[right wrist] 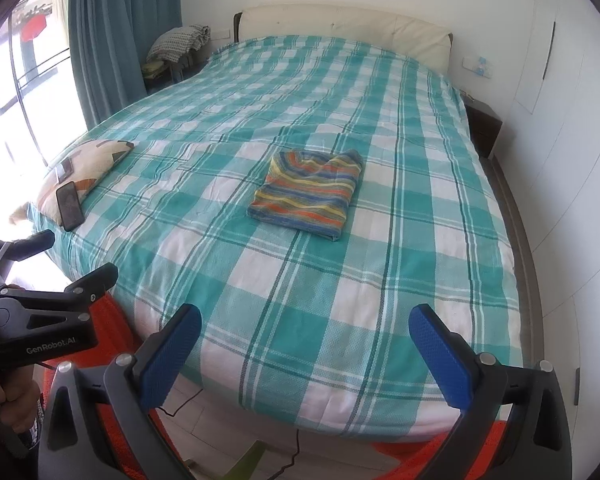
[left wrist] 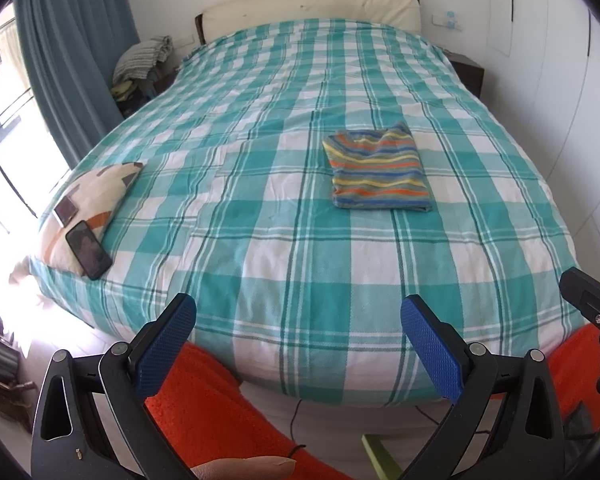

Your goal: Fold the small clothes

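A small striped garment (left wrist: 380,172) lies folded into a neat, flat rectangle on the checked bedspread (left wrist: 260,240), a little right of the bed's middle. Its wavy stripes run orange, yellow, blue and green. The far edge bunches up slightly; the near edge lies smooth and square.

Black hand-held gripper (left wrist: 298,344), blue textured pads (left wrist: 166,344), silver screws, white "GenRobot.AI" lettering, orange fleecy garment (left wrist: 204,396)
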Tool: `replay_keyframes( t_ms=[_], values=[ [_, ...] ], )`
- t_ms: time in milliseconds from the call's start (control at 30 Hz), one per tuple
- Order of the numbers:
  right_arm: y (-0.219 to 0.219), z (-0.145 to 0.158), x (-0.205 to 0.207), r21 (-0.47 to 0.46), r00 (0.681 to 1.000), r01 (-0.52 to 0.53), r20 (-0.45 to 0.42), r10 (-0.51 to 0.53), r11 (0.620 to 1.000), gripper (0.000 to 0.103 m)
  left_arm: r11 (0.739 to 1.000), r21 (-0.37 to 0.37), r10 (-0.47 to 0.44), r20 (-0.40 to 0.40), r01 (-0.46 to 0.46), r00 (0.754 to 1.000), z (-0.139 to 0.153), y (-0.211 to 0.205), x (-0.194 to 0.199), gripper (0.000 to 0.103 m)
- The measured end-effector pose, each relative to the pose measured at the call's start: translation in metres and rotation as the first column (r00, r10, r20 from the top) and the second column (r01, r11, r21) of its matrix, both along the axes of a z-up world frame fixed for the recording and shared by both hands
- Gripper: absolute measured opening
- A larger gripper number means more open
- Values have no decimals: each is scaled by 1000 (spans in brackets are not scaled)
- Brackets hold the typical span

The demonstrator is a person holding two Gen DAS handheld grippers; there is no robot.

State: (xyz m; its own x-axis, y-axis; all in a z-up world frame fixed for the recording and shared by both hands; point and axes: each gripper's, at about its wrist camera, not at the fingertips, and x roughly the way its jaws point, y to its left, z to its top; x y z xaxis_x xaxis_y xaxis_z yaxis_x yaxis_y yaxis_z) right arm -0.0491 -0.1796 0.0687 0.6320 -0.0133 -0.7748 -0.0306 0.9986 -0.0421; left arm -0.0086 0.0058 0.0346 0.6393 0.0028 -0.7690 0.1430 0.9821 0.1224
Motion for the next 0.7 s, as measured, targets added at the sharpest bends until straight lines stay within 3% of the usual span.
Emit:
replay_keyframes(
  t_ms=[267,500,700],
  values=[
    [-10,-4,-1,-6,1000,26,-7,-26,1000,102,1000,10,-30,25,29,999,5,-6,-1,102],
    [-11,-6,-2,-5,1000,30,-9,-30,1000,102,997,-51,-61,29,62,998,11,-6,-5,102],
    [-13,-7,-2,-7,999,34,-8,-34,999,102,998,-11,-62,76,63,995,14,-11,-11,102]
  ],
)
